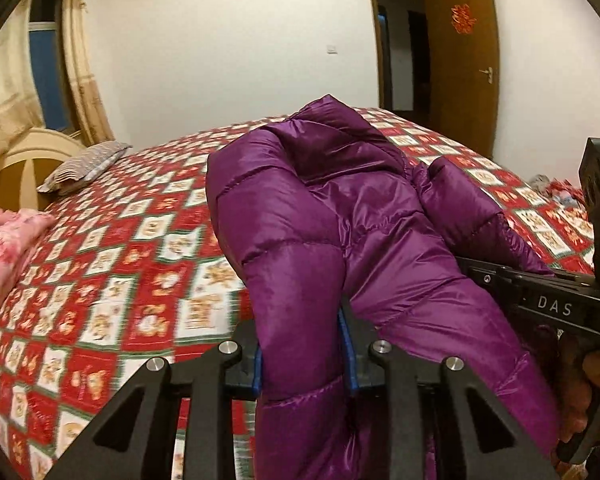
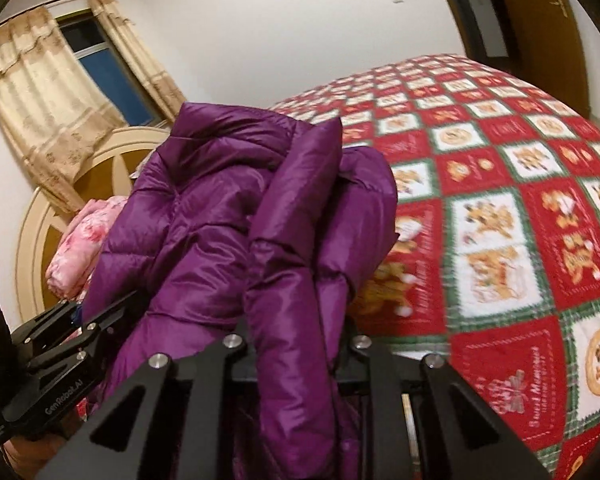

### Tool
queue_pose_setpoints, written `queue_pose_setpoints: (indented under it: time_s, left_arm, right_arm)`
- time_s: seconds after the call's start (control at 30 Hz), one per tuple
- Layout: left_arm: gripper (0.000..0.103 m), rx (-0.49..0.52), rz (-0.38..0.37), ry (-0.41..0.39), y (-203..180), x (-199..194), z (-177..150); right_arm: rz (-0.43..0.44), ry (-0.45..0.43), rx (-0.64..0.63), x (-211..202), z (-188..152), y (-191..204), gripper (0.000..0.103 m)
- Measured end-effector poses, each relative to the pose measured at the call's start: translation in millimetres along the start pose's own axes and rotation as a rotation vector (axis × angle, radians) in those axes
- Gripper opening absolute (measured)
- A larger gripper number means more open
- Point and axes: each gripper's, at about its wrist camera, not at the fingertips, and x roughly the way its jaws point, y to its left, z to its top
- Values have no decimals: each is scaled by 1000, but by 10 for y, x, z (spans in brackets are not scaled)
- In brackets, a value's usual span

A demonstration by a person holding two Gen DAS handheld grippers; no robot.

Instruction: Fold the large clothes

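Observation:
A puffy purple down jacket (image 1: 300, 216) lies bunched on the bed, and its near end is lifted off the cover. My left gripper (image 1: 305, 344) is shut on a thick quilted fold of it, with the blue pads pressing from both sides. In the right wrist view the same jacket (image 2: 204, 216) hangs in a heap. My right gripper (image 2: 296, 340) is shut on another padded fold of it. The gripped fabric hides both sets of fingertips. A hand (image 1: 598, 368) holds the right gripper's handle at the edge of the left wrist view.
The bed has a red, white and green patchwork cover (image 1: 112, 264) that stretches wide to the right (image 2: 500, 216). A folded pink quilt (image 1: 8, 248) and a striped pillow (image 1: 84, 166) lie near the cream headboard (image 2: 36, 236). A brown door (image 1: 460, 60) stands open beyond.

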Motion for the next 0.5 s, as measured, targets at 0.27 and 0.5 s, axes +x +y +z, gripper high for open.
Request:
queue_pose_setpoints:
  time_s: [0.27, 0.5]
  left_arm:
    - [30, -46, 65, -18, 382, -179, -64]
    - [30, -93, 105, -20, 697, -265, -153]
  right_arm:
    - [49, 19, -75, 188, 97, 376, 23]
    - [81, 49, -140, 365, 139, 687, 23]
